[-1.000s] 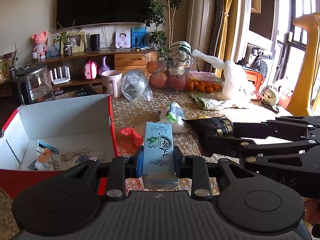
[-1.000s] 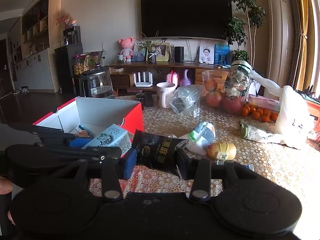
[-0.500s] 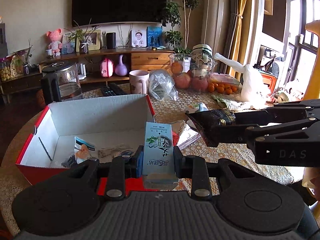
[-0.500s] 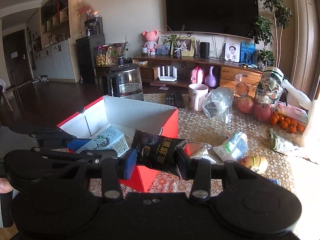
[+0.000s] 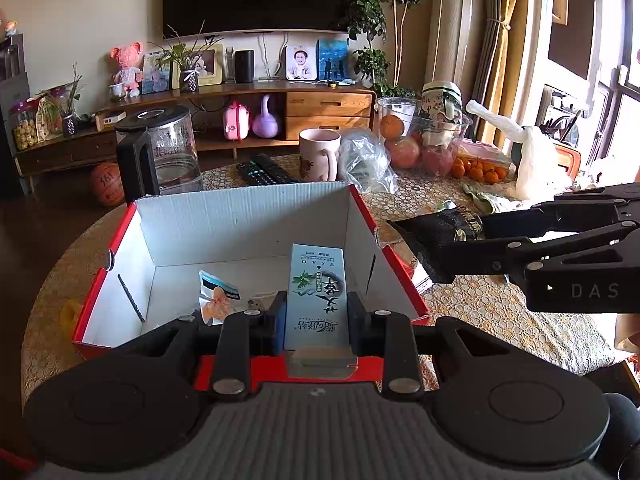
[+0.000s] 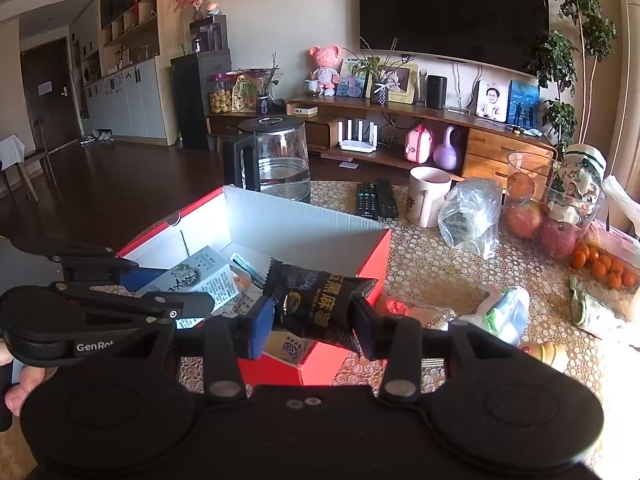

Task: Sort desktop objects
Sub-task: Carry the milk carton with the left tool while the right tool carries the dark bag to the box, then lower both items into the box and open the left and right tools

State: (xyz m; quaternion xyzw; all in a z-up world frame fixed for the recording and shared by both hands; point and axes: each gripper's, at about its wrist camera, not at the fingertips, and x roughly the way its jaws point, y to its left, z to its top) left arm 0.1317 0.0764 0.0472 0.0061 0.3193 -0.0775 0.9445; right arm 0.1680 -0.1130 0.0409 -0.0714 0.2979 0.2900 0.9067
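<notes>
Sunlight is falling across a living room with a dark television point(image 6: 452, 12) on the far wall and a lace-patterned desk point(image 5: 500, 304) in front of me. Going from left to right, well ahead of my fingers a glass kettle point(image 5: 160, 152) is standing at the desk's far edge, with two remote controls point(image 5: 266, 170) and a pink mug point(image 5: 319, 154) further along.

Directly below and ahead of my left fingers point(image 5: 280, 322) a red box point(image 5: 248, 216) with a white inside is sitting open, a small snack packet point(image 5: 218, 296) lying on its floor. My left gripper point(image 5: 316, 320) is pinching a pale blue carton point(image 5: 316, 300) upright between its pads, and the carton is hanging over the near part of the box's opening.

Just to the right of those fingers, my right gripper point(image 6: 312, 316) is squeezing a black snack packet point(image 6: 320, 304) by its sides. In the right wrist view the packet is hovering over the box's near corner, its crimped end pointing toward the box. In the left wrist view it is sitting beside the box's right wall.

Beyond my right fingers a crumpled clear bag point(image 6: 470, 212) is lying on the desk, then a clear bowl of fruit point(image 6: 536, 208), a scatter of small oranges point(image 6: 600, 266) and a white plastic bag point(image 5: 532, 160).
</notes>
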